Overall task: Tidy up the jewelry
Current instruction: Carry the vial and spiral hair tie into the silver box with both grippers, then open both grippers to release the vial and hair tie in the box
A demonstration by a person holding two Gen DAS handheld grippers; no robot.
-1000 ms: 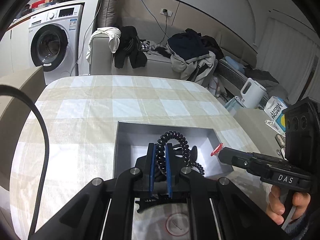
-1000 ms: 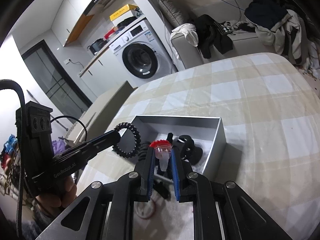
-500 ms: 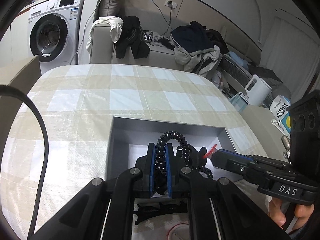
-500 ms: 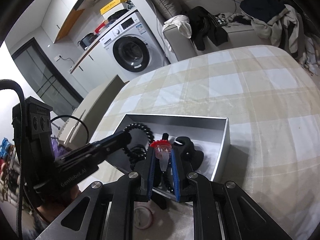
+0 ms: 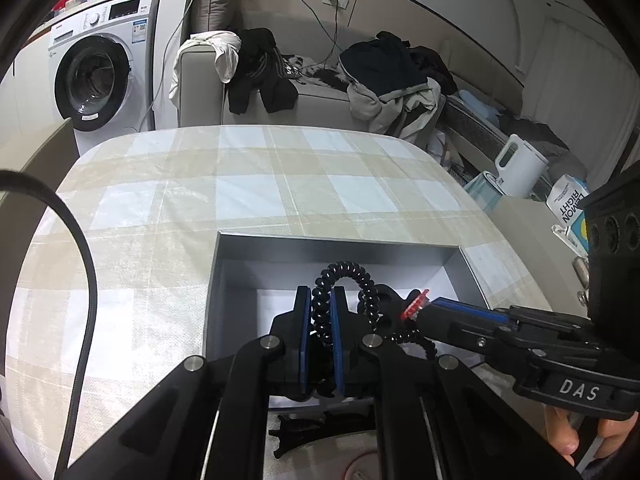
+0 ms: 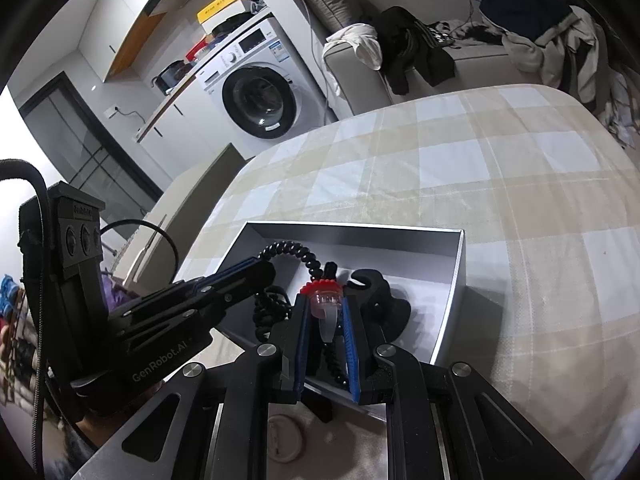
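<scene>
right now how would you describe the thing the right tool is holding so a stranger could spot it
Start at the checked tablecloth and find the open grey box on it. Over the box, the right tool pinches a small clear plastic piece with a red toothed rim. Everything near it is black, including the black spiral hair tie in the left tool, so the red and clear give it away.

Left claw [image 5: 321, 312] clamps spiral hair tie [image 5: 344, 280] over box [image 5: 336, 246].
</scene>
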